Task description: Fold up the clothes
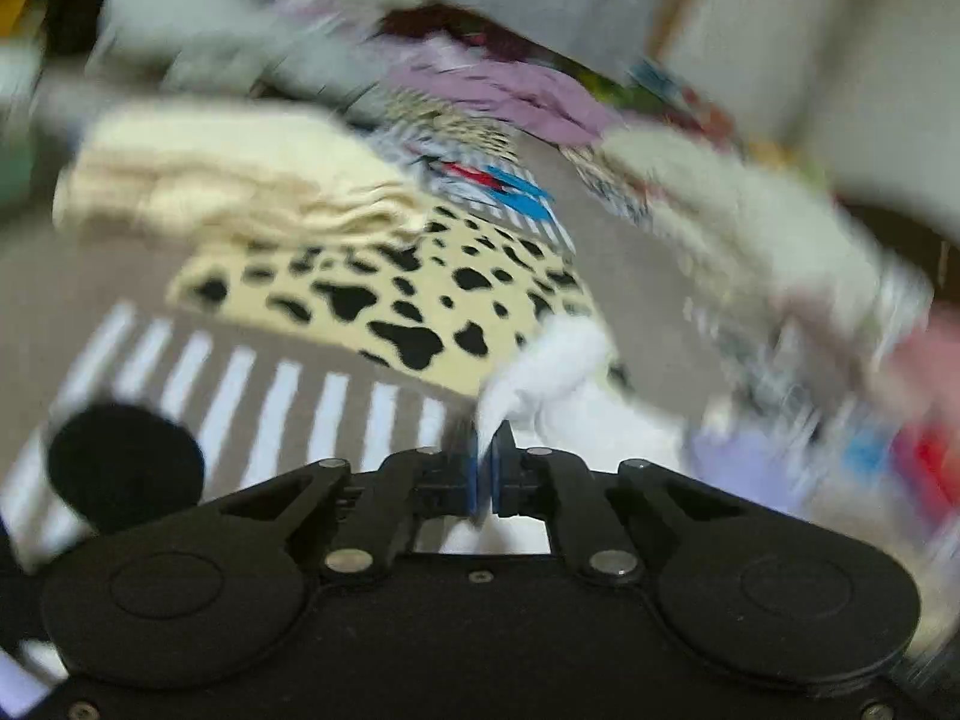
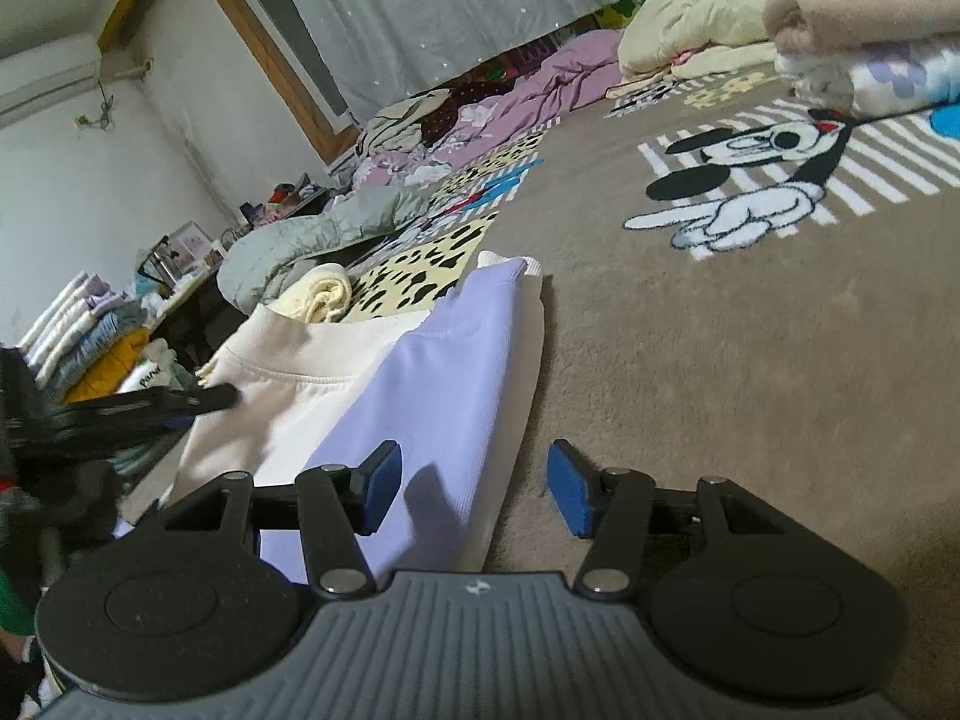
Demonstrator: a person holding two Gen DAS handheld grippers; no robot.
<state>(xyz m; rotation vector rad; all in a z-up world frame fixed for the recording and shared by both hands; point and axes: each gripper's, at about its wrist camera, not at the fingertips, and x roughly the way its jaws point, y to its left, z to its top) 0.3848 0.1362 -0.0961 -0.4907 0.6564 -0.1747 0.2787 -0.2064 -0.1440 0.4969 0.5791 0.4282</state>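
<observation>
The left wrist view is smeared by motion: the heaps of clothes (image 1: 750, 228) at its edges cannot be told apart. In the right wrist view, the folded garment (image 2: 432, 372) runs under the gripper body, its near end hidden.

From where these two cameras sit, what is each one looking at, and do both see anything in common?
Left wrist: rides on the left tongs, looking down over the brown cartoon blanket; the tongs are shut on white cloth. The picture is blurred.
Right wrist: rides on the right tongs, open over a lilac and cream garment, facing the grey curtain; the left tongs show at left.
Shared: the blanket's yellow black-spotted patch and a purple heap.
</observation>
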